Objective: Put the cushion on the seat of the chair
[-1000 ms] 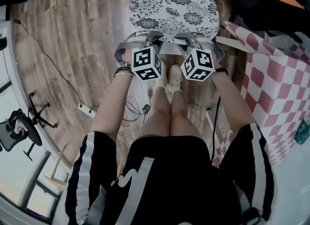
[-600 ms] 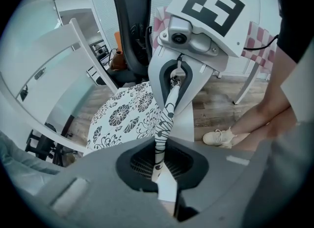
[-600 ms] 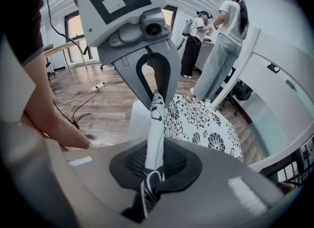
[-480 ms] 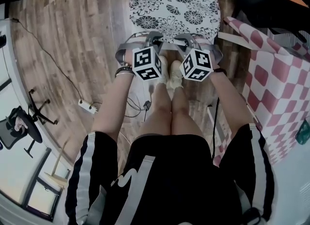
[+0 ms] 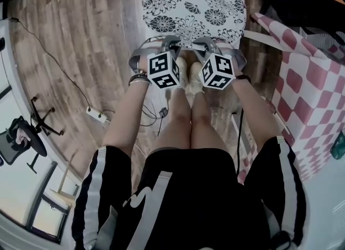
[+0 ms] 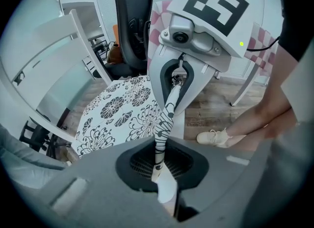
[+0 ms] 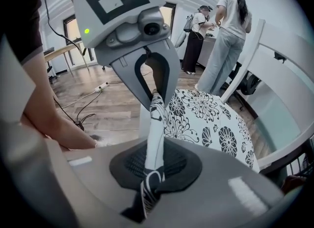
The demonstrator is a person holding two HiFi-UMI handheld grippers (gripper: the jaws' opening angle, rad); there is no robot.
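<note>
Both grippers have carried the cushion (image 5: 194,6) a little farther from the person's legs. Left gripper (image 5: 168,44) and right gripper (image 5: 207,43) each pinch its near hem between almost closed jaws. It spreads over the white chair (image 6: 73,50) seat; contact is unclear.

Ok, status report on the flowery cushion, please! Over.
Both shut on the near edge: left hand-held gripper, right hand-held gripper. The cushion is spread over the chair seat. Nothing seen in the way.
</note>
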